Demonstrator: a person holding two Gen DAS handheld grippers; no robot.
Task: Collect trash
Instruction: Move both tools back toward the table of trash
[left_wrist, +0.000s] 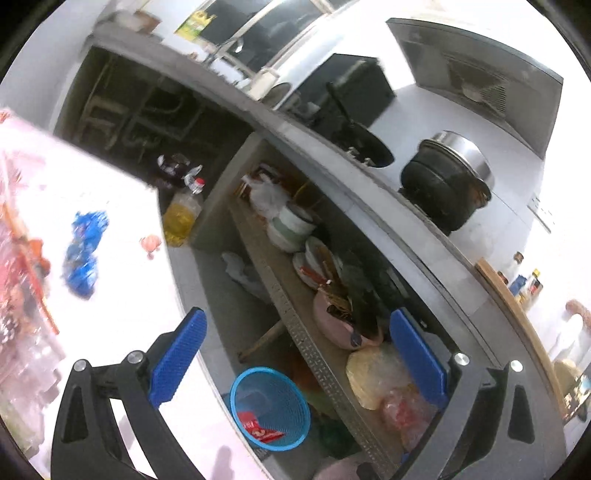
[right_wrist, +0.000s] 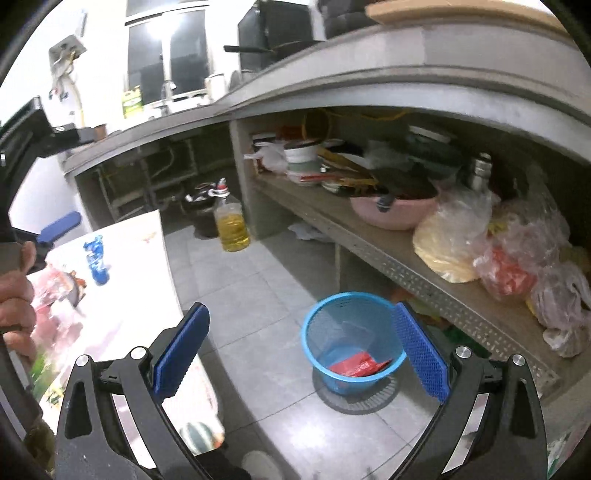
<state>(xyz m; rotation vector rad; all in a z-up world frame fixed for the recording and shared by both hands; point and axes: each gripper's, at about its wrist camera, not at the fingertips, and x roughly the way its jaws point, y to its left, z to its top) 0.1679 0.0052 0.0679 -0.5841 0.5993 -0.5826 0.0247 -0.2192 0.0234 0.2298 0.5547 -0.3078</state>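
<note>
blue wrapper (left_wrist: 84, 254) lies on the white table (left_wrist: 122, 206), left-centre of the left wrist frame; also small at left-centre of the right wrist frame (right_wrist: 96, 258), crumpled, long axis running roughly up-down in both views. small pink scrap (left_wrist: 150, 243) just beside it toward the table edge. blue bin (right_wrist: 351, 339) on the tiled floor (right_wrist: 258, 295) below the shelf, lower centre-right in the right view, lower centre in the left view (left_wrist: 269, 406); red wrapper (right_wrist: 358, 365) already inside it. left gripper (left_wrist: 295, 354) spread wide, nothing between the pads, aimed past the table edge at the shelf (left_wrist: 314, 354); wrapper sits up and to the left of its left pad, well apart. right gripper (right_wrist: 306, 350) also spread wide and empty, pointed at the bin, its right pad overlapping the bin rim in the frame. judgement: left gripper is the nearer to the wrapper and would need to swing left across the table, closing across the wrapper's short axis; bin lies right and below. oil bottle (right_wrist: 232, 225) on the floor further back. left view is motion-blurred.
</note>
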